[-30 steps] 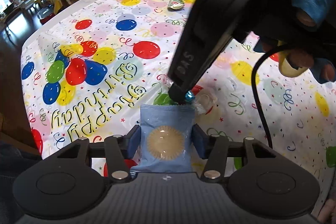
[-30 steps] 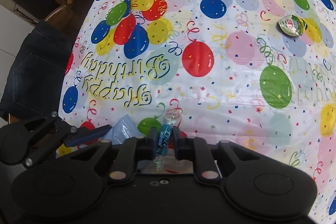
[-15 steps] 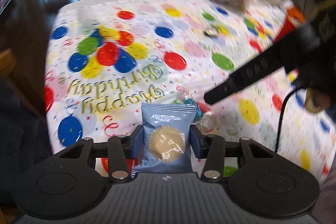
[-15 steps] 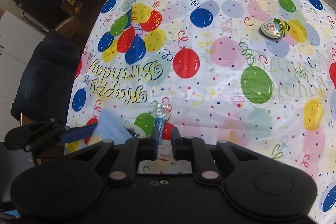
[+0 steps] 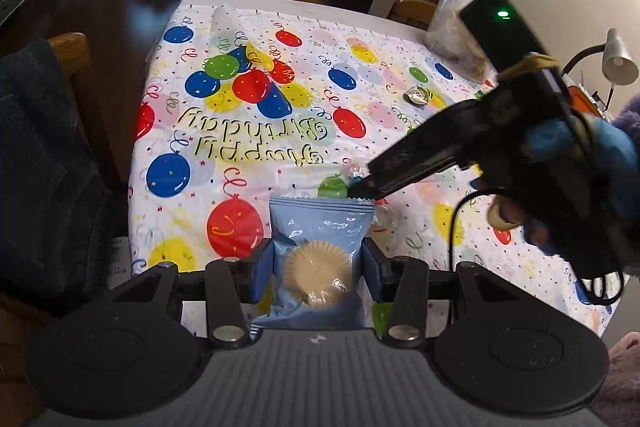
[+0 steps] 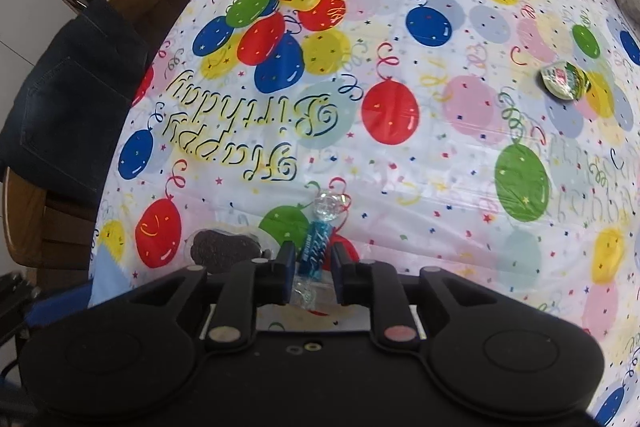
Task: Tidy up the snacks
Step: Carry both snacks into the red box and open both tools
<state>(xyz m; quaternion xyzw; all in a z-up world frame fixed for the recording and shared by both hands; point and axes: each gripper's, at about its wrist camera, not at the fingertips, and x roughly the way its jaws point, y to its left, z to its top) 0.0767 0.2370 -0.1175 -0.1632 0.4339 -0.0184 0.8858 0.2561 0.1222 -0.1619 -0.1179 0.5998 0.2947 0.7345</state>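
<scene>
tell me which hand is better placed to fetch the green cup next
Right. The right tool is opening around the blue candy, so it should soon be free; the green cup lies to its right. The left tool grips the cookie packet.

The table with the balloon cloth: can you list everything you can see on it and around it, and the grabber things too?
tablecloth: one, white with coloured balloons, covers the table.
cookie packet: one, light blue with a round tan biscuit, held between the left gripper's pads.
wrapped candy: one, blue with clear twisted ends, between the right gripper's fingers.
dark cookie: one, brown-black in a clear wrapper, on the cloth left of the candy.
jelly cup: one, green lid, far right on the cloth.
clear bag: one, at the far corner; contents unclear.
chair with dark jeans: one, at the table's left side.
left gripper: black, shut on the packet.
right gripper: black, jaws opening around the candy.
</scene>
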